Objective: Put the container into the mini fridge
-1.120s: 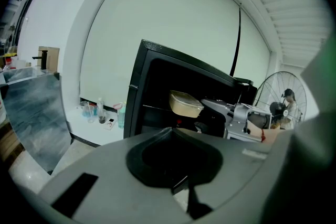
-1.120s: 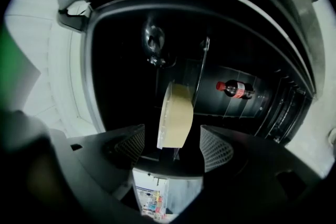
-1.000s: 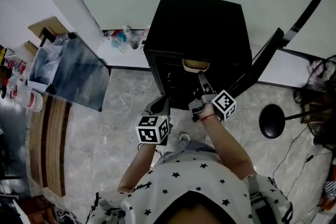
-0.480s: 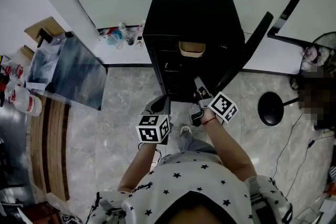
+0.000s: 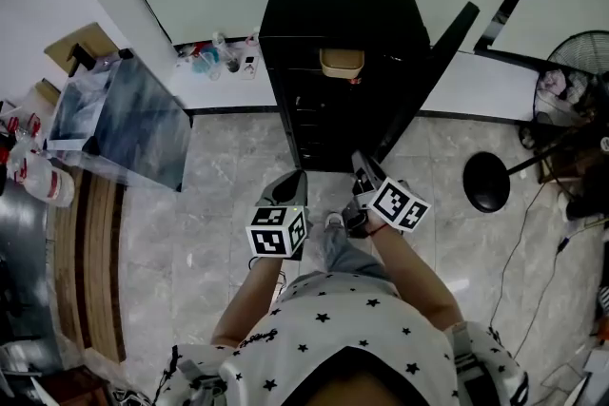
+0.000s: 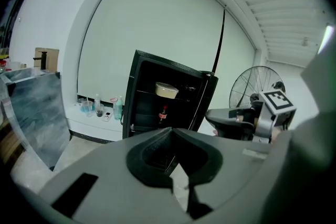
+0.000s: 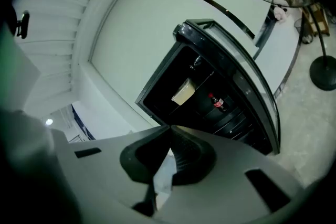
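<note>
Head view, looking steeply down: a person in a star-print shirt (image 5: 352, 323) stands on a pale marble floor (image 5: 228, 171) in front of a black mini fridge (image 5: 343, 9). Its door (image 5: 428, 76) is swung open on the person's right.

The tan container (image 5: 341, 63) sits on the upper shelf inside the fridge, well apart from both tools. In the left gripper view a small red-capped bottle (image 6: 163, 113) stands on the shelf below it.

The left tool (image 5: 291, 181) is held low in front of the fridge and points toward it. Its own camera shows the jaws brought together at the tips, with nothing between them.

The right tool (image 5: 362, 164) is held just beside the lower edge of the open door, also short of the fridge. Its jaws are closing right down so that the tips meet, and they hold nothing. Only the floor shows through the slit behind the tips.

A white ledge (image 5: 228, 90) runs along the wall to the left of the fridge and carries a cluster of small bottles (image 5: 214, 62). A marbled grey panel (image 5: 124, 124) leans nearer the left edge. A standing fan (image 5: 571, 76) is at the far right, and a round black base (image 5: 487, 181) rests on the floor near it.
</note>
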Demonstrator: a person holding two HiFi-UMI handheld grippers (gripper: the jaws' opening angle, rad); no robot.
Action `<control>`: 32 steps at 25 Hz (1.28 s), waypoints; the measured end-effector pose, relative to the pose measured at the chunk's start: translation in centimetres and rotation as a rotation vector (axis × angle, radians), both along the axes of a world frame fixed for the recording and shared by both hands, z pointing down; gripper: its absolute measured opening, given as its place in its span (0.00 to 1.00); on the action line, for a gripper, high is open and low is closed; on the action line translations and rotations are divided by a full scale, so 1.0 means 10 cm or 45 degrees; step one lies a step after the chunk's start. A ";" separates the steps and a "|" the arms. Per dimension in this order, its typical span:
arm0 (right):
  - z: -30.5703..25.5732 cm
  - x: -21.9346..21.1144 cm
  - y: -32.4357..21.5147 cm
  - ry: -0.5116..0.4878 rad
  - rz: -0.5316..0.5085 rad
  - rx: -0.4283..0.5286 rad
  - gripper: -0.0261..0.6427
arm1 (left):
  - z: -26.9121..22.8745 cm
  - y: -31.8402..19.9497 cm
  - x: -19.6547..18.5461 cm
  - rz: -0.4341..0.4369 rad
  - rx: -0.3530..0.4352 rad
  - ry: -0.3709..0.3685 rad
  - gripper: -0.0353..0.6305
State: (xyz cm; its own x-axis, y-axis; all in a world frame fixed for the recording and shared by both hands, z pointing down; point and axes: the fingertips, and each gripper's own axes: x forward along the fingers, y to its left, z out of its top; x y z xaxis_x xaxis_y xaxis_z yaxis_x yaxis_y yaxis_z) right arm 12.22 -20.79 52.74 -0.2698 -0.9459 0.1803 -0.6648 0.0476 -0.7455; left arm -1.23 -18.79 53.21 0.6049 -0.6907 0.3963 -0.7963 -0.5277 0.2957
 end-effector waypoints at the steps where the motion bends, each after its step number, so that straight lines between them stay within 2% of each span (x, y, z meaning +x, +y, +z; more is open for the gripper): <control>1: -0.02 0.00 0.08 0.045 -0.003 0.002 0.03 | 0.00 0.06 -0.01 0.002 -0.001 0.000 0.07; 19: -0.16 -0.34 1.17 0.527 -0.188 0.085 0.03 | -0.03 0.98 -0.07 0.027 0.013 0.018 0.07; 26: -0.11 -0.48 1.39 0.624 -0.232 0.085 0.03 | -0.01 1.17 -0.14 0.023 0.012 0.020 0.07; 32: -0.12 -0.55 1.43 0.635 -0.259 0.086 0.03 | -0.01 1.22 -0.18 0.010 0.008 0.025 0.07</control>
State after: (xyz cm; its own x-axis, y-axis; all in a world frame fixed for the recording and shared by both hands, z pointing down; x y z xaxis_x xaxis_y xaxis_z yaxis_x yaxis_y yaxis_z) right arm 6.69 -6.49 51.56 -0.3459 -0.8974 0.2739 -0.9096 0.2492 -0.3325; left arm -3.05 -6.61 53.06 0.6176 -0.6885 0.3802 -0.7865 -0.5355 0.3077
